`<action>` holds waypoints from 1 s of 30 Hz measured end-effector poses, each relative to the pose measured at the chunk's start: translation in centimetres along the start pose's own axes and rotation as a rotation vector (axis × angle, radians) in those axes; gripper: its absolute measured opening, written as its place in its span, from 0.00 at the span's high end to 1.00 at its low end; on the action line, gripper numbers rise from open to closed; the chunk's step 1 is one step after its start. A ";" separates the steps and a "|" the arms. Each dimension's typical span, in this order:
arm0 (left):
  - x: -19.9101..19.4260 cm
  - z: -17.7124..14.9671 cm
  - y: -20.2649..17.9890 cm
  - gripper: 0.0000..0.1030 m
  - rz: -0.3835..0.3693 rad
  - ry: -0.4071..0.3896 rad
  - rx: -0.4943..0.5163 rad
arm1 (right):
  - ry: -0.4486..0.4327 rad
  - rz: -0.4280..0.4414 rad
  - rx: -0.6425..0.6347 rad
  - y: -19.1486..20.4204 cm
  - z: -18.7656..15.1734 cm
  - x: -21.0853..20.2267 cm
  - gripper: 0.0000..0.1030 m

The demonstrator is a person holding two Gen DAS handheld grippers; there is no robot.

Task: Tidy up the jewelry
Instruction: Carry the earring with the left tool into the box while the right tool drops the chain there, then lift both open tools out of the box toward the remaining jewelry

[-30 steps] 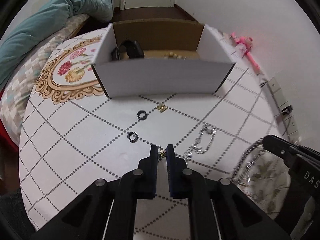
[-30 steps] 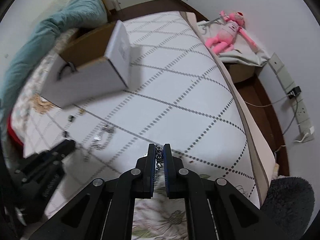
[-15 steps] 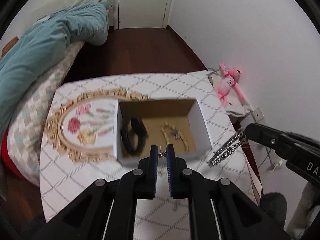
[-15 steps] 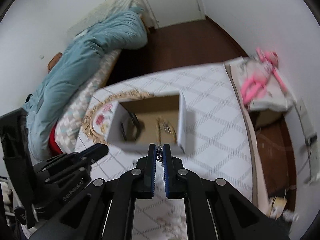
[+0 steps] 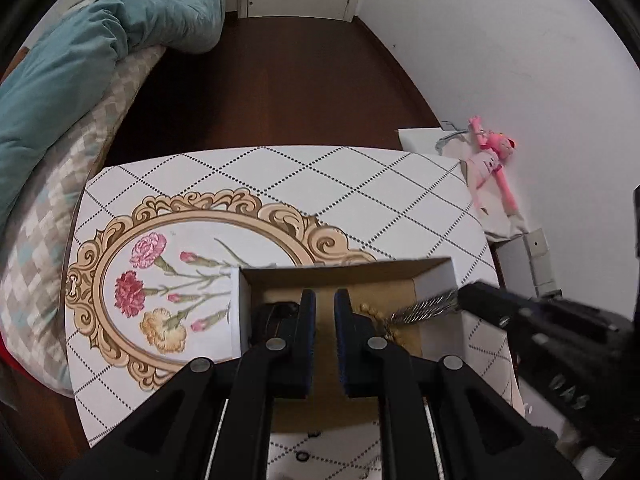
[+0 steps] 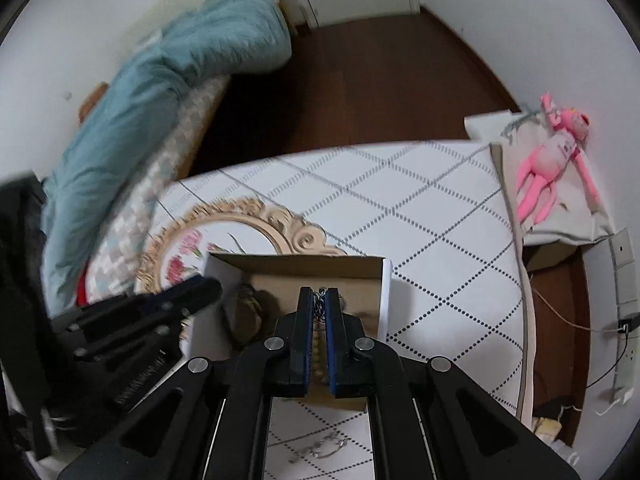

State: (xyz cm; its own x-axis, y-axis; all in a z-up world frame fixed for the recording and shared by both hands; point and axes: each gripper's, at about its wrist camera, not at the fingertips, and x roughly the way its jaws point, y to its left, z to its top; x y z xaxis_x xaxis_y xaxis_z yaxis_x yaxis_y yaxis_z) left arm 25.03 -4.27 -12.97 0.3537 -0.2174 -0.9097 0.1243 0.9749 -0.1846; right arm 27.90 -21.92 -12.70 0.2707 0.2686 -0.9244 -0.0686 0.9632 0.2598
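A white cardboard box [image 5: 434, 280] [image 6: 386, 280] with a brown inside stands on the patterned tablecloth. In it lie a black band [image 5: 276, 312] [image 6: 248, 308] and a beaded gold necklace [image 5: 372, 312] [image 6: 318, 344]. My left gripper [image 5: 325, 298] [image 6: 212, 286] hangs over the box, its jaws nearly together with nothing visible between them. Over the right half of the box, my right gripper [image 6: 320, 294] [image 5: 460, 300] is shut on a silver chain [image 5: 424, 308] [image 6: 320, 300] that trails from its tips. A black ring [image 5: 301, 457] and another silver chain [image 6: 320, 448] lie on the cloth in front of the box.
The tablecloth [image 5: 360, 200] has a gold oval with flowers [image 5: 160, 264] left of the box. A pink plush toy [image 6: 548, 168] lies on a bag at the right. A teal duvet [image 5: 80, 60] covers the bed at the left. Dark floor lies beyond the table's far edge.
Both grippers rose from the tablecloth and moved forward over the box, the right one carrying the chain. The small gold piece seen between the left tips earlier no longer shows.
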 end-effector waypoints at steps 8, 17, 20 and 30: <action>-0.4 -0.4 0.8 0.24 0.112 -0.069 -0.006 | -0.004 -0.069 -0.016 -0.7 -0.3 0.5 0.58; -0.4 -4.1 2.0 0.02 0.191 -0.121 -0.021 | -0.067 -0.299 -0.098 -0.7 -4.0 -0.4 0.10; -0.5 -5.1 2.0 0.00 0.213 -0.129 -0.014 | -0.064 -0.328 -0.107 -0.7 -5.5 0.0 0.01; -3.6 -7.5 1.6 0.00 0.238 -0.204 -0.018 | -0.140 -0.363 -0.082 -0.1 -8.0 -2.1 0.01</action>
State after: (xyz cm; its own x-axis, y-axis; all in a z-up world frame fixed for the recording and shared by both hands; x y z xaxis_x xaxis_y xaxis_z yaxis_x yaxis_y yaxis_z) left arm 16.94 -1.60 -12.76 0.5499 0.0139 -0.8351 -0.0003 0.9999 0.0165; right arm 19.64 -22.52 -13.00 0.4195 -0.0872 -0.9035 -0.0195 0.9943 -0.1050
